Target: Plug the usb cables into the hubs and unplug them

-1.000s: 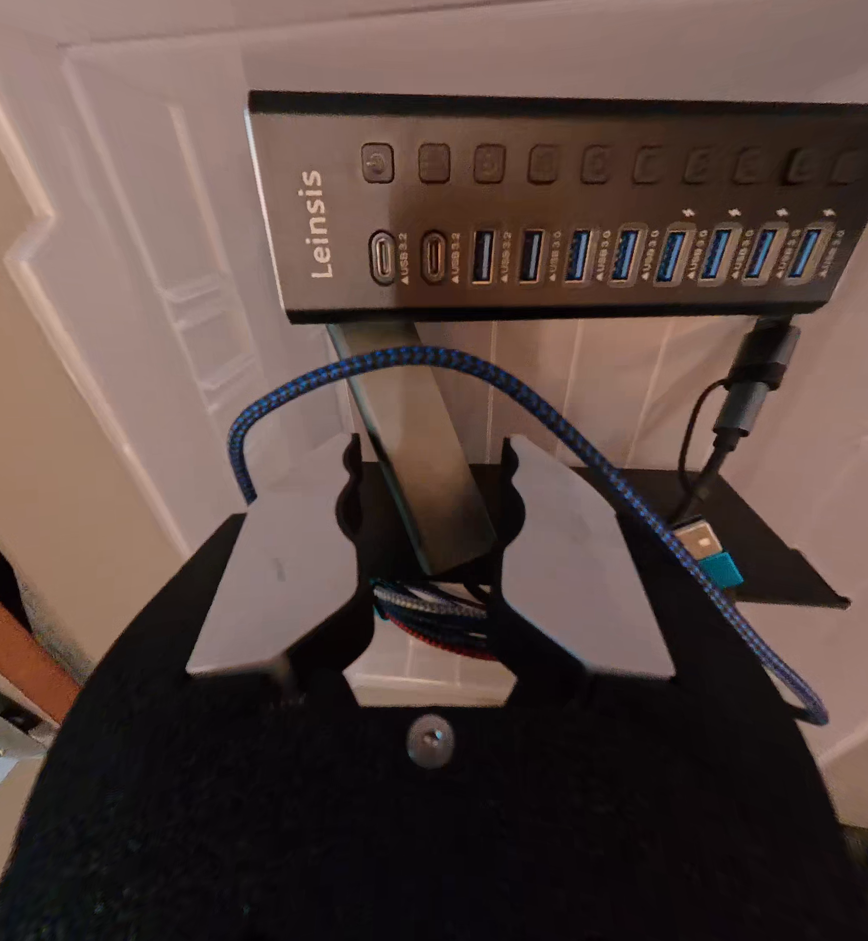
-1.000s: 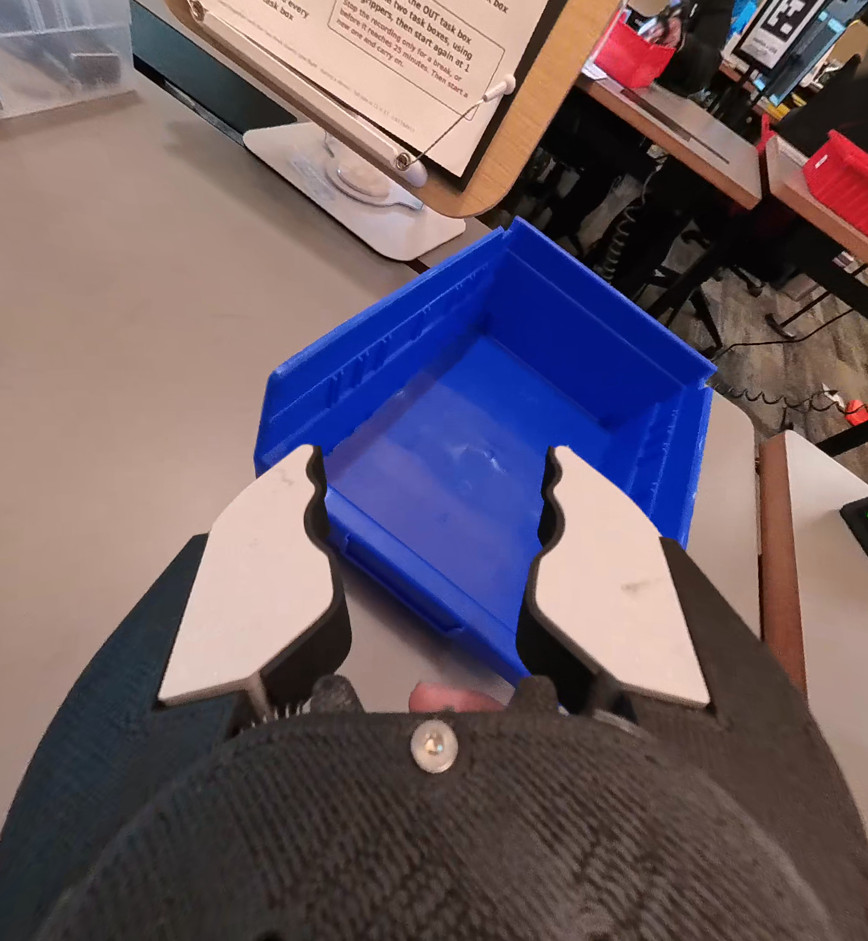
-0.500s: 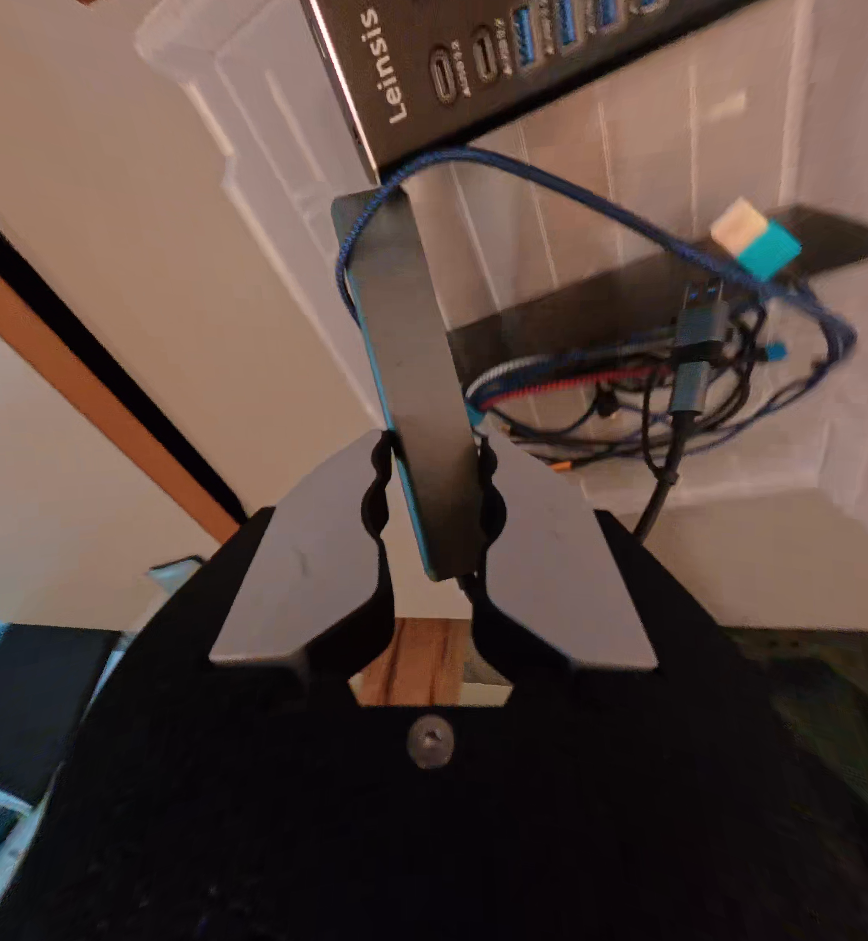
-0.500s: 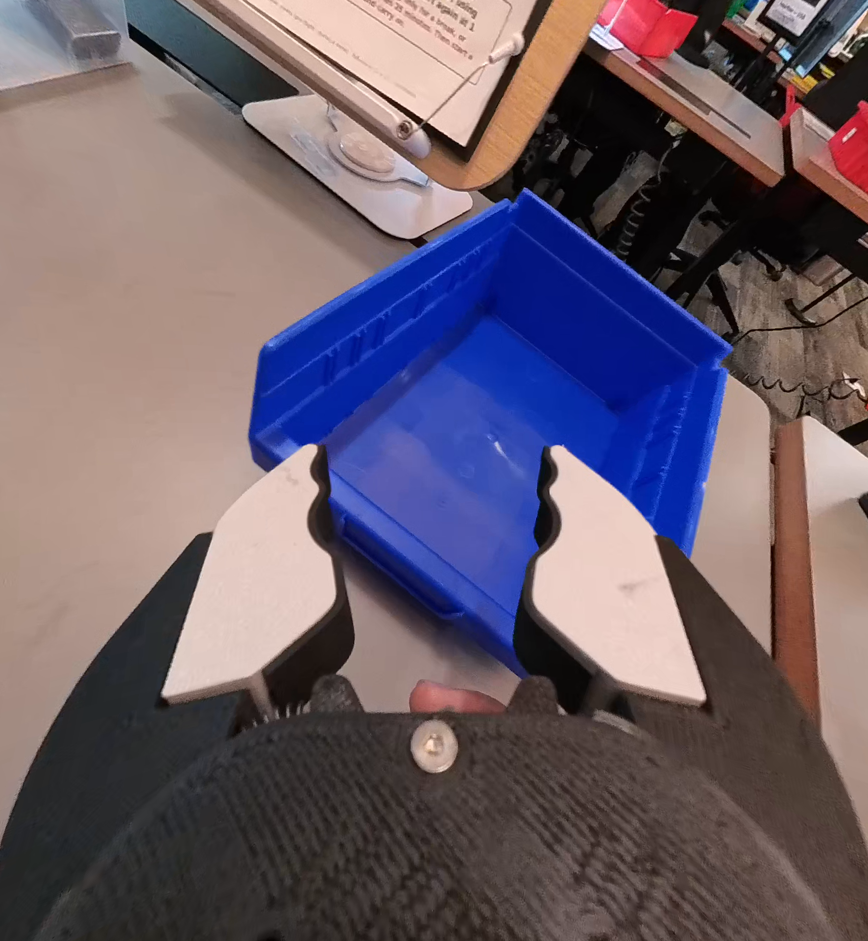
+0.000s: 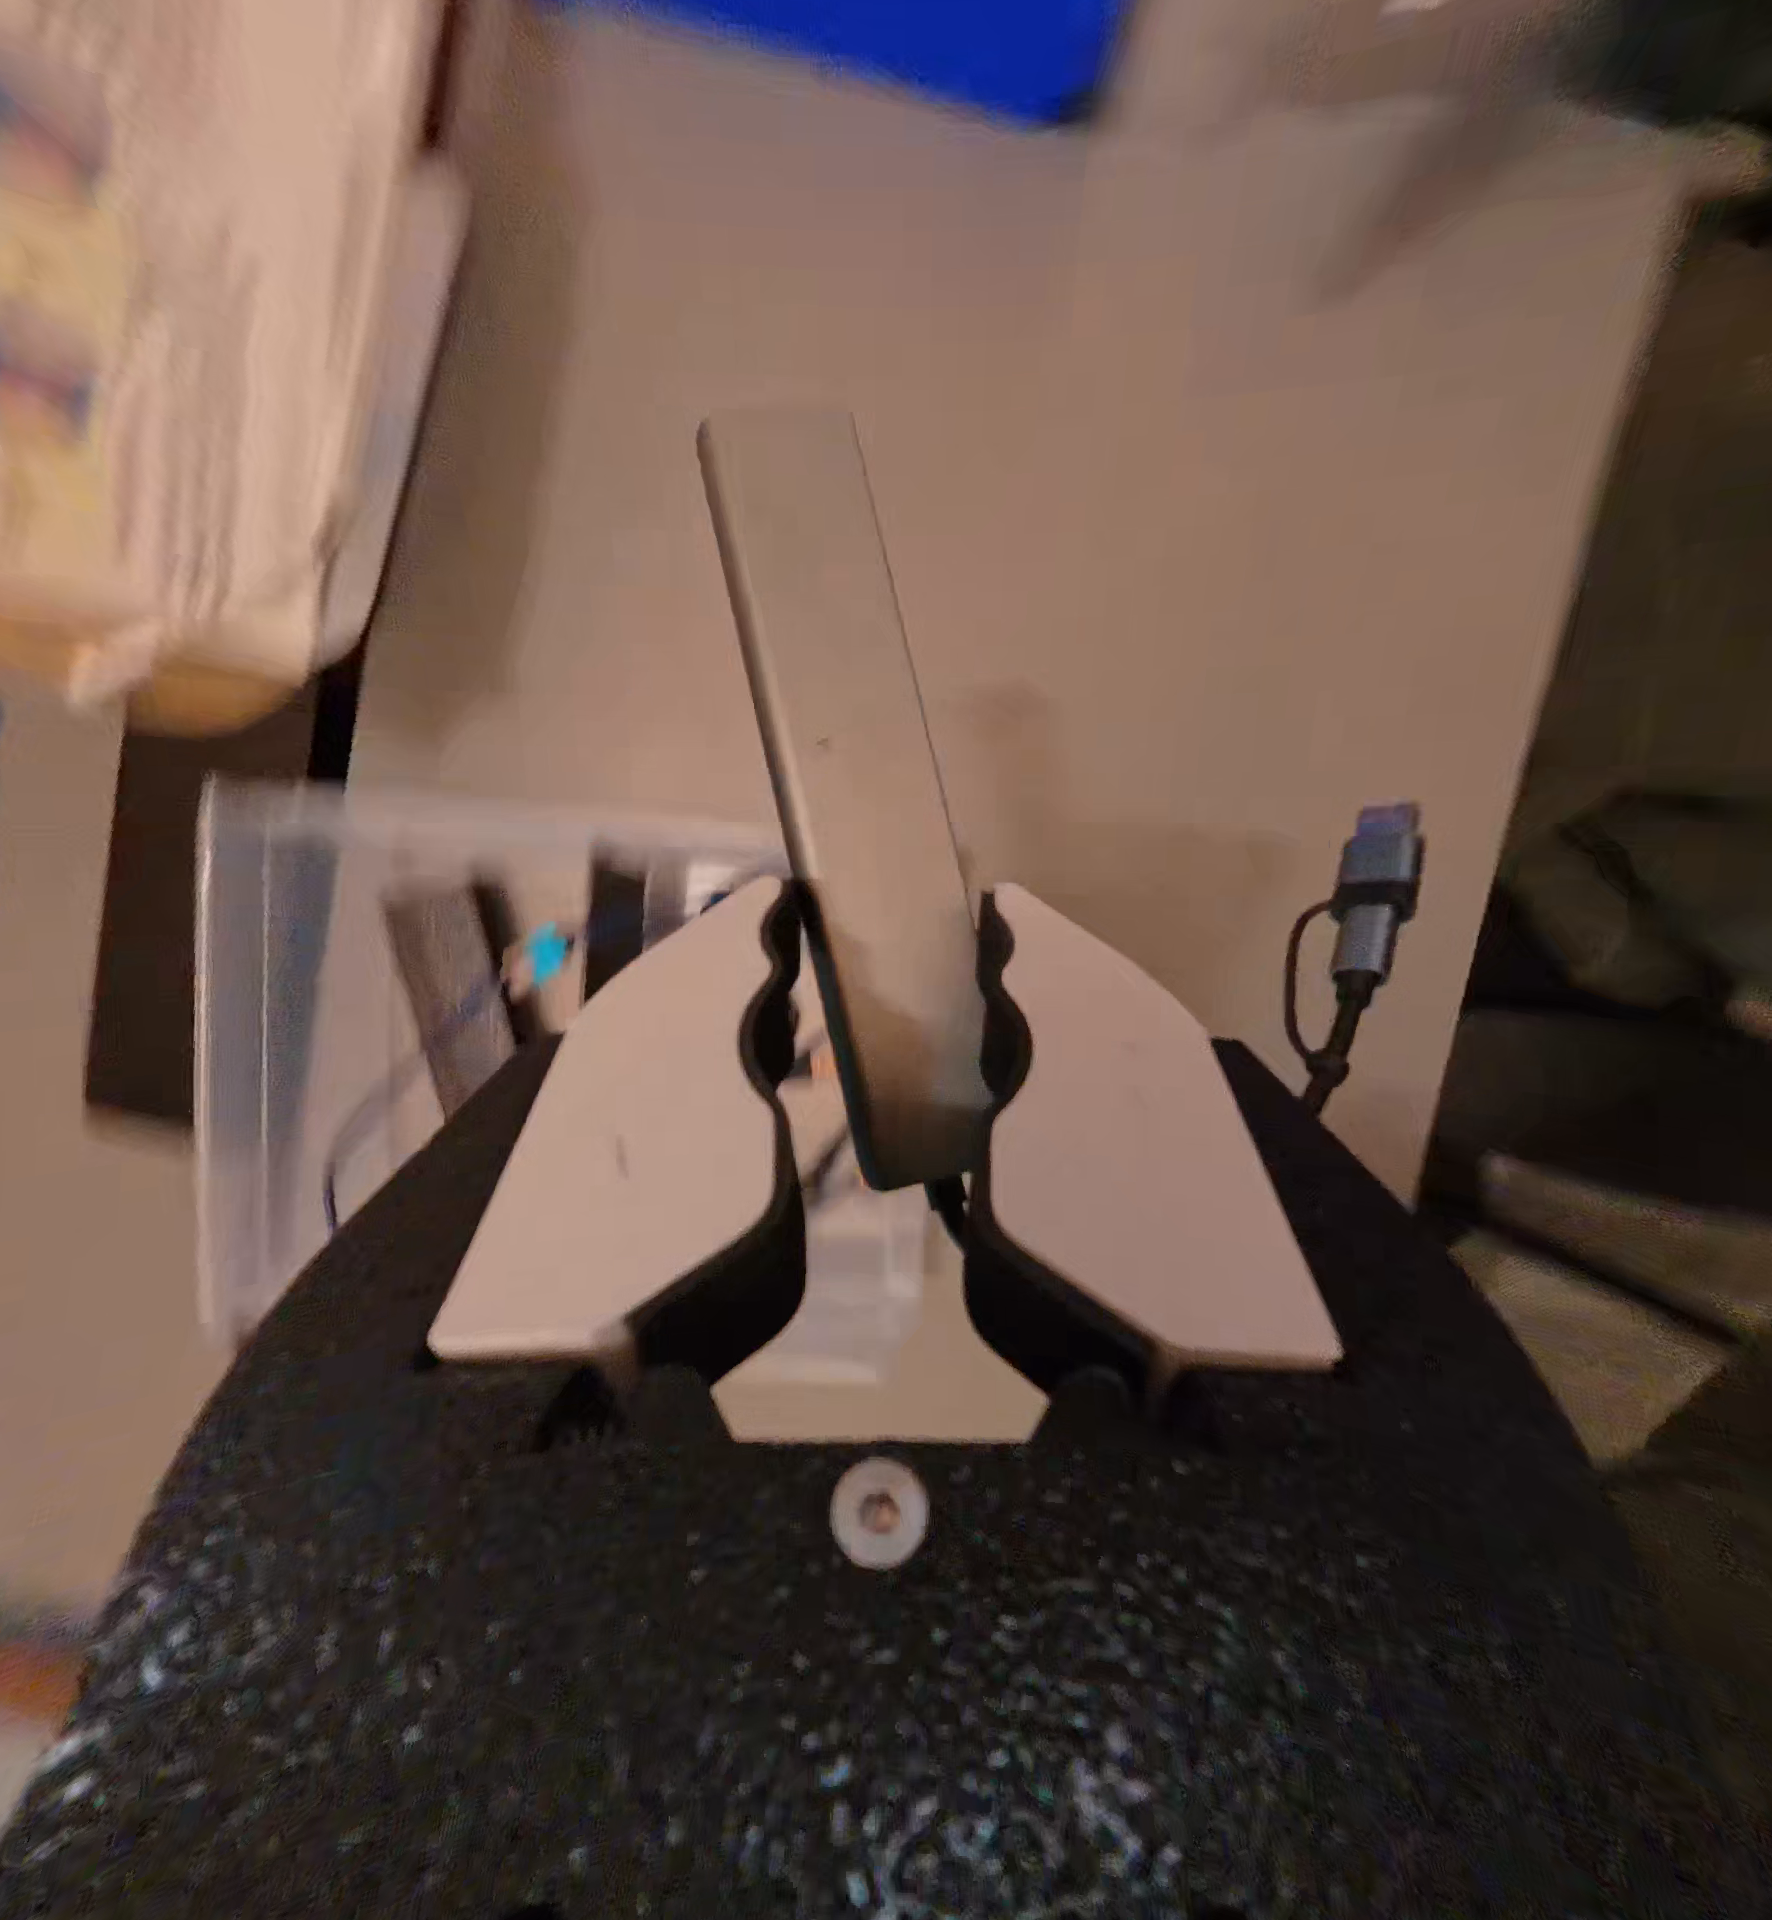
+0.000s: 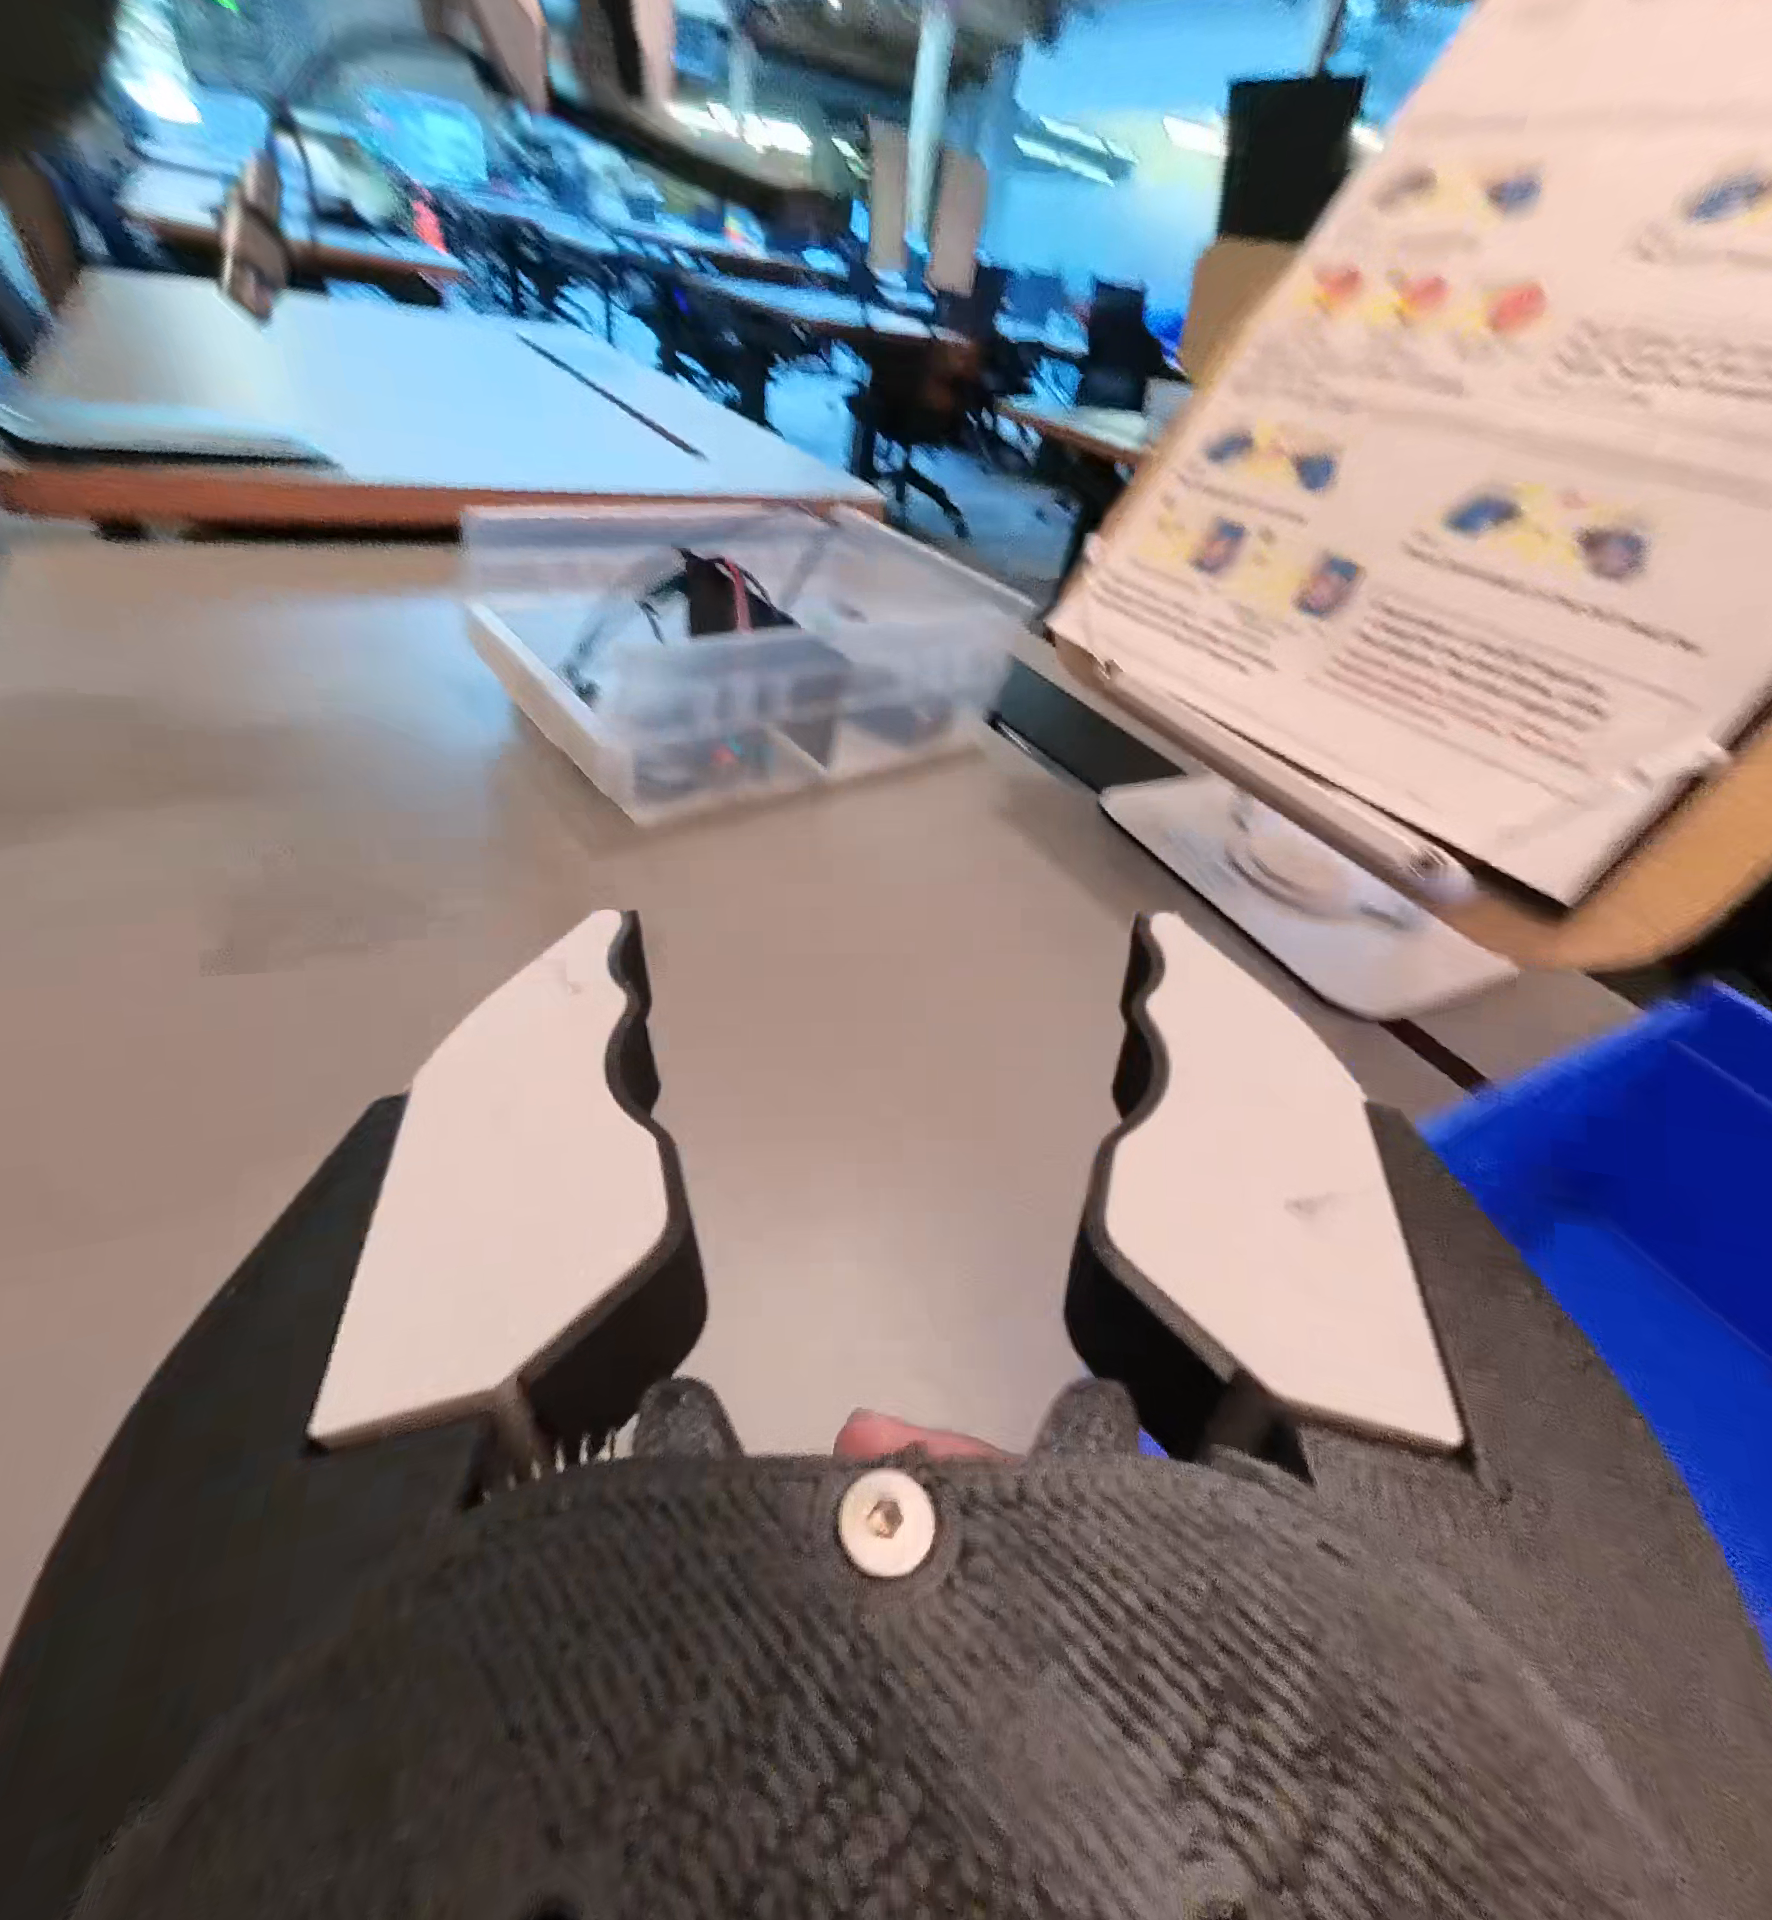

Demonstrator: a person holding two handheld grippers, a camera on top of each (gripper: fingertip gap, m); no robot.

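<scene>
While the left gripper (image 5: 887, 997) was clamped on the slim grey hub (image 5: 840, 748), the hub stood nearly upright out of the jaws, leaning a bit left, held by its lower end only, w/ most of its length sticking out beyond the fingertips. From the hub, its own dark cable hung down behind the right finger and came back up just to the right, ending in a grey metal plug (image 5: 1381, 883) pointing up. Left of the hub and behind it sat a clear plastic box (image 5: 269, 1039) w/ cables and a teal-tipped plug inside, blurred. Farther back from the hub, the tan table (image 5: 1173, 468) and a bit of blue at the top edge.

Handling, my guess: hub looked like a rigid metal-skinned bar, light, smooth, so prob. slippery in the pads; gripped that low it could pivot when a plug gets pushed in. Better hold would be nearer mid-body across the flat faces, ports left free. Tail cable was soft and will drag; take it by the metal plug shell, not the cord.

Right gripper (image 6: 887, 997) had its jaws wide apart, nothing between them, above bare table (image 6: 238, 831). The hub didn't show in that view; ahead lay the clear box (image 6: 747, 665), a blue bin (image 6: 1640, 1247) to the right, and a tilted clipboard w/ a printed sheet (image 6: 1484, 468) above the bin.
</scene>
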